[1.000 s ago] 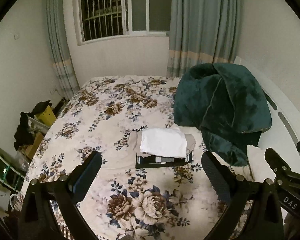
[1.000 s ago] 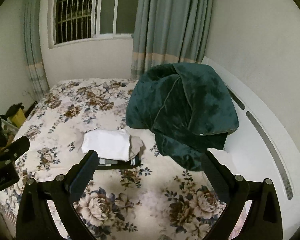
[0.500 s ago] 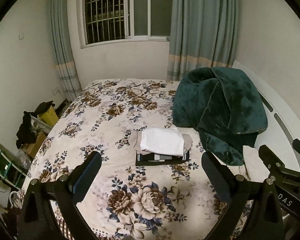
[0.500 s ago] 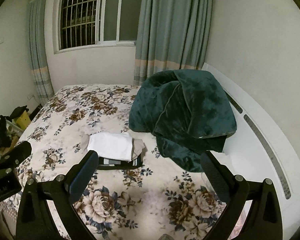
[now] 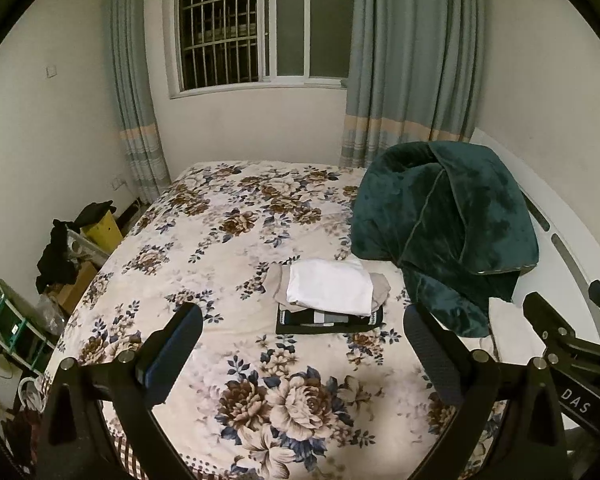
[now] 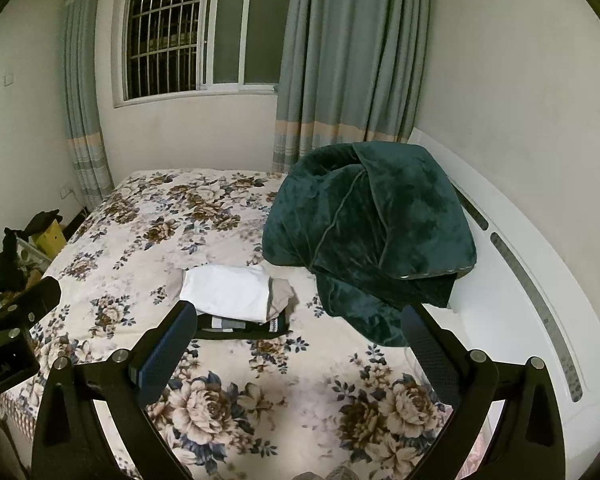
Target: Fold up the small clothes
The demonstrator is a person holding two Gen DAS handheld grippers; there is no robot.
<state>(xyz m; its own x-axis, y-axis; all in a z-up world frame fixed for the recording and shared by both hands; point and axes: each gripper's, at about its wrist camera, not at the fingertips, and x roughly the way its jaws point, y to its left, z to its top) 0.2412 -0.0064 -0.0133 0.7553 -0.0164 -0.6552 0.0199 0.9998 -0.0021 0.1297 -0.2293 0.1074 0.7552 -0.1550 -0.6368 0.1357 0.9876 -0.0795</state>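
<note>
Left gripper (image 5: pixel 302 338) spread wide, empty, above the floral bed (image 5: pixel 228 248). Stack of folded clothes (image 5: pixel 330 298) mid-bed, white piece on top, just beside the green blanket (image 5: pixel 444 228).

Right gripper (image 6: pixel 300 336) likewise agape, holding nothing. Same stack (image 6: pixel 236 300) ahead, near its left finger (image 6: pixel 164 354); blanket (image 6: pixel 372 232) against the white headboard (image 6: pixel 540 320).

Legible text: the letters "DAS", white on black, stand on the body of the right gripper (image 5: pixel 576 364), seen at the lower right of the left wrist view. Faint lettering on the left gripper (image 6: pixel 8 344) in the right wrist view is too blurred to read.
</note>
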